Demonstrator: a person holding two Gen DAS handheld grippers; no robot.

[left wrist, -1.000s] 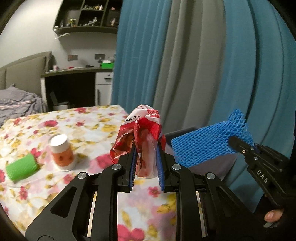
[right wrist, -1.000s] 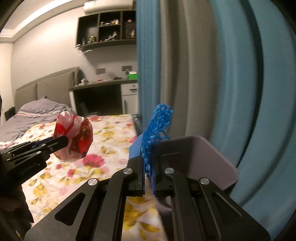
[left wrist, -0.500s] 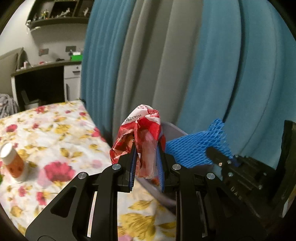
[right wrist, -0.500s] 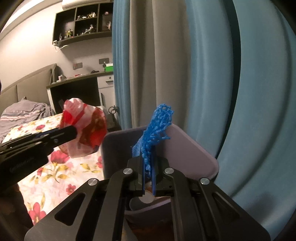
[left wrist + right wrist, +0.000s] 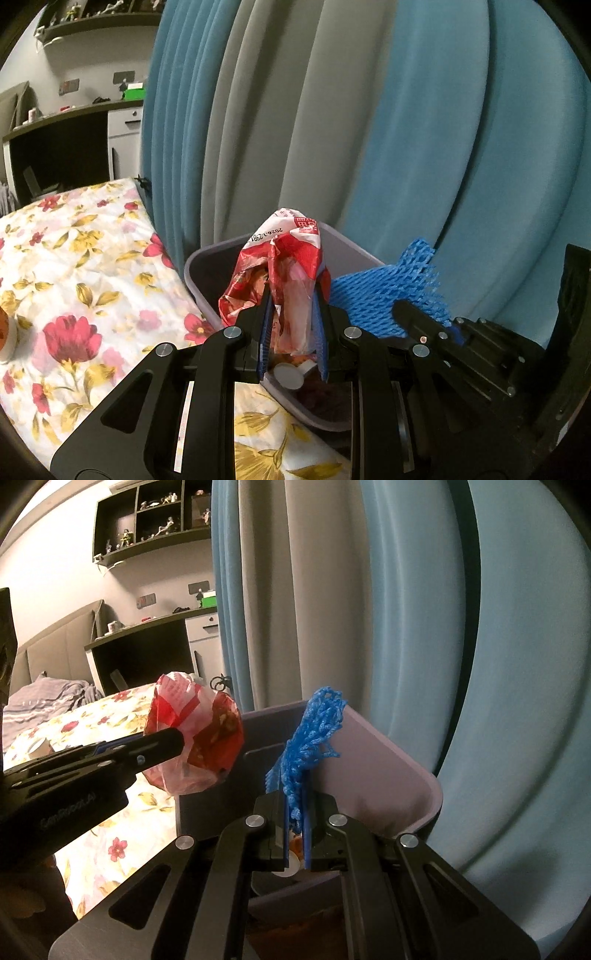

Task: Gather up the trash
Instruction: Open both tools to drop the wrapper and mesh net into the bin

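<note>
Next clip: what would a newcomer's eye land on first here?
Probably the red wrapper pinched in the left gripper and the blue foam net pinched in the right gripper, both held over the grey bin. Behind hang blue and grey curtains.

My left gripper (image 5: pixel 291 328) is black with blue finger pads (image 5: pixel 263 332) and silver screws. The wrapper (image 5: pixel 284 273) in it is red and white, clear in places, with black printed digits on the white top. My right gripper (image 5: pixel 295 827) is also black, with blue pads and silver screws. The foam net (image 5: pixel 314 738) in it is bright blue with an open mesh pattern. The bin (image 5: pixel 388 775) is pale lilac-grey and darker inside. The tablecloth (image 5: pixel 81 280) is white with red, pink and yellow flowers. The curtains (image 5: pixel 406 129) are teal-blue with a grey panel (image 5: pixel 266 110). The wall shelf (image 5: pixel 147 520) is dark brown.
</note>
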